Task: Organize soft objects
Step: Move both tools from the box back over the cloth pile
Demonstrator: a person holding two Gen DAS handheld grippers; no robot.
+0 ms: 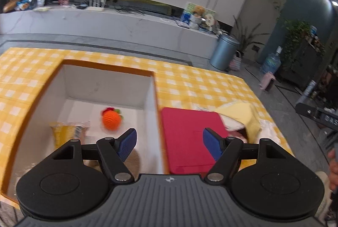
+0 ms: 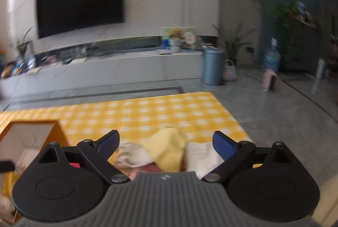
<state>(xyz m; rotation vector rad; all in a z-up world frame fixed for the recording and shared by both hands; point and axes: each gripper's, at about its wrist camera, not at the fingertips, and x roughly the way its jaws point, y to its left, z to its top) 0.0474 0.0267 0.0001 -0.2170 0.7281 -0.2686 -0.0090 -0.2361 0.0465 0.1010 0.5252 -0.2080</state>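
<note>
Progress looks partial: orange crocheted ball (image 1: 110,120) and yellow packet (image 1: 66,134) lie in the orange-rimmed white box (image 1: 105,85) at centre-left, red flat cushion (image 1: 190,138) and pale yellow cloth (image 2: 166,148) wait at lower centre, left gripper (image 1: 169,143) and right gripper (image 2: 165,145) both spread, empty.

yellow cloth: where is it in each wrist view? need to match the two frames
Left wrist: yellow cloth at right of centre, just beyond the red pad, past the right fingertip.
Right wrist: yellow cloth at lower centre, between the open fingers, on the white fabric.
Shared landmark: blue-grey trash bin by the TV console.
</note>
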